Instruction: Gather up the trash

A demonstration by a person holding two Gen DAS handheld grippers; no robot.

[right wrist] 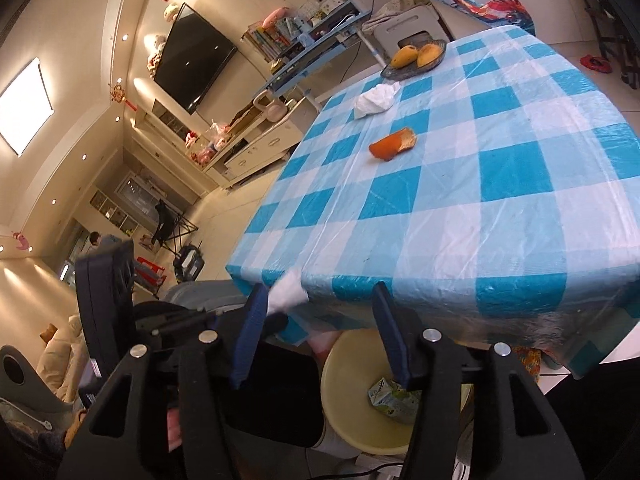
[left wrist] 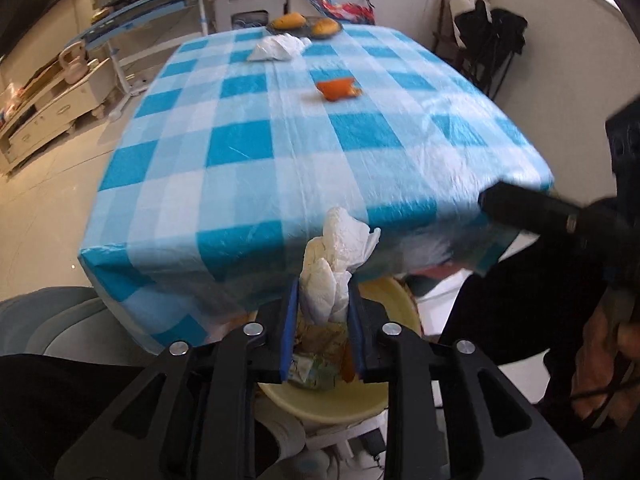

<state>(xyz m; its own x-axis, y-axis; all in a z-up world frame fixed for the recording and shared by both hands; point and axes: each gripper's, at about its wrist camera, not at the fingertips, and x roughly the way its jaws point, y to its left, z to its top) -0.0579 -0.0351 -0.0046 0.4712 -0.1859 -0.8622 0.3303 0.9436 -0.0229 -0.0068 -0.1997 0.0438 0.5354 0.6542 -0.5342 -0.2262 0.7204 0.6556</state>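
My left gripper (left wrist: pixel 323 300) is shut on a crumpled white tissue (left wrist: pixel 336 256) and holds it over a pale yellow bin (left wrist: pixel 320 404) below the table's near edge. The bin holds a crumpled wrapper (left wrist: pixel 314 372), also seen in the right wrist view (right wrist: pixel 390 400). My right gripper (right wrist: pixel 316 312) is open and empty above the bin (right wrist: pixel 352 380). An orange peel (left wrist: pixel 338 89) (right wrist: pixel 392 143) and another crumpled white tissue (left wrist: pixel 276 49) (right wrist: pixel 374 101) lie on the blue checked tablecloth (left wrist: pixel 280 152) (right wrist: pixel 480 184).
A dark plate with two mangoes (left wrist: pixel 306 24) (right wrist: pixel 418 56) stands at the table's far edge. A grey chair (left wrist: pixel 52 320) is left of the bin. The other gripper's black body (left wrist: pixel 560 216) (right wrist: pixel 108 300) shows at each view's side. Shelves and a TV (right wrist: pixel 192 60) line the far wall.
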